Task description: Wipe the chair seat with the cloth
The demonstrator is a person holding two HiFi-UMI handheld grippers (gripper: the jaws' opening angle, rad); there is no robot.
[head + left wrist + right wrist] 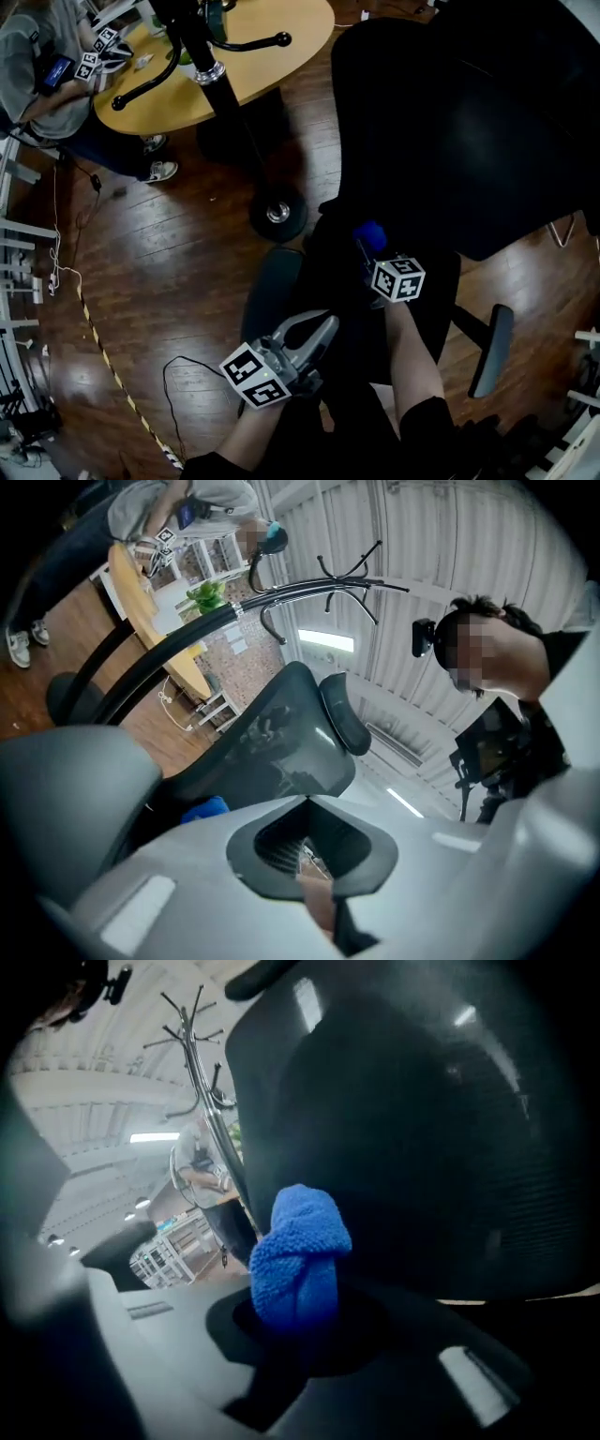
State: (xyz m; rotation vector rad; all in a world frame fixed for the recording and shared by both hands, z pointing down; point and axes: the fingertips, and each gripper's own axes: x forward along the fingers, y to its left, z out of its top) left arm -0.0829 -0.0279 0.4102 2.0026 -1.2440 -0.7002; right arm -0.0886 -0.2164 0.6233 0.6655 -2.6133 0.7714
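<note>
1. Head view looks steeply down on a black office chair (pixel 469 122); its dark chair seat (pixel 337 281) lies between a greyish left armrest pad (pixel 272 291) and a black right armrest pad (pixel 492 352).
2. At the rear of the seat, near the foot of the backrest, the right gripper (pixel 366 251) points away from the person; its tongs are clamped on a bunched, fluffy blue cloth (pixel 369 234); whether the cloth touches the seat cannot be told from here.
3. In the right gripper view the cloth stands out of the tongs as a thick folded wad, pinched at its lower end; the chair's dark backrest fills the space behind it.
4. The left gripper (pixel 323 328) is nearer the person, by the left side of the seat and just beside the left armrest pad, well apart from the cloth; in the left gripper view its tongs are drawn narrow with nothing between them; the blue cloth shows there only as a small patch low on the left, below the chair's backrest and headrest.
5. A black coat stand rises from a round base (pixel 278 213) on the dark wooden floor (pixel 187 272), just beside a round pale wooden tabletop (pixel 272 47); a seated person in a grey top (pixel 42 66) is at the tabletop's far left edge; a strip of yellow-and-black tape (pixel 112 370) runs across the floor at the lower left.
</note>
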